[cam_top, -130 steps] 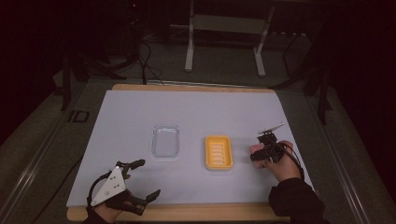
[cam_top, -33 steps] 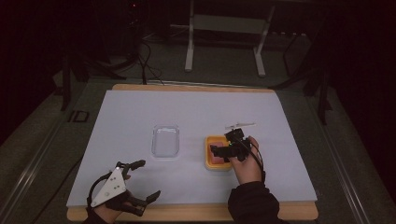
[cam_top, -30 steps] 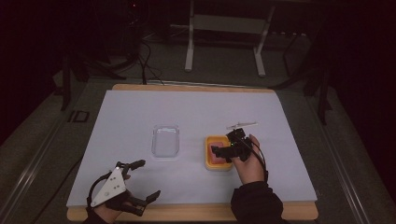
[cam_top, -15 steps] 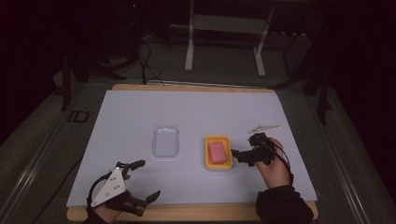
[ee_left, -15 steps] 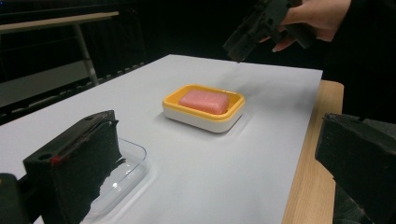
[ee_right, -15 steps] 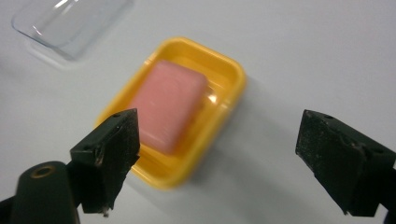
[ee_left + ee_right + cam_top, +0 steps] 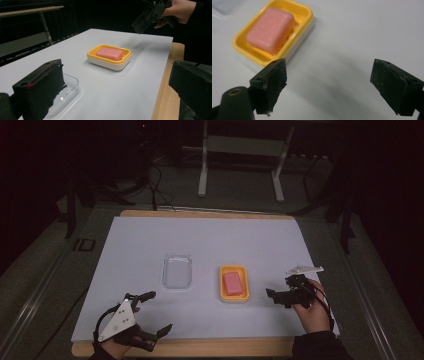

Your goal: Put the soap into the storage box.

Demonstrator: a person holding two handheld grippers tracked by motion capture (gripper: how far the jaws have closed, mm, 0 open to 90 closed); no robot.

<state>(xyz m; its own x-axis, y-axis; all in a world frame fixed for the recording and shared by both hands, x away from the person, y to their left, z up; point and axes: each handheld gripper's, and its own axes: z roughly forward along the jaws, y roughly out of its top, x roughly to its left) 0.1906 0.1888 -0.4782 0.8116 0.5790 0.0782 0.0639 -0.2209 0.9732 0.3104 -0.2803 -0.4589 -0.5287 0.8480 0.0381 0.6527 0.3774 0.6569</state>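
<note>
Soap [image 7: 232, 283], a pink bar absent from the yellow soap dish [image 7: 234, 295] seconds earlier, is now seated in it, and the right gripper [image 7: 278, 296] is withdrawn beside it, jaws spread and empty, while the left gripper [image 7: 151, 313] is held spread near the clear lid [image 7: 177, 271], indicating placement is complete.

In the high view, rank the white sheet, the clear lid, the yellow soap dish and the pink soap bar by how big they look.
1. White sheet.
2. Clear lid and yellow soap dish: about alike, not ranked.
3. Pink soap bar, lying inside the dish.
</note>
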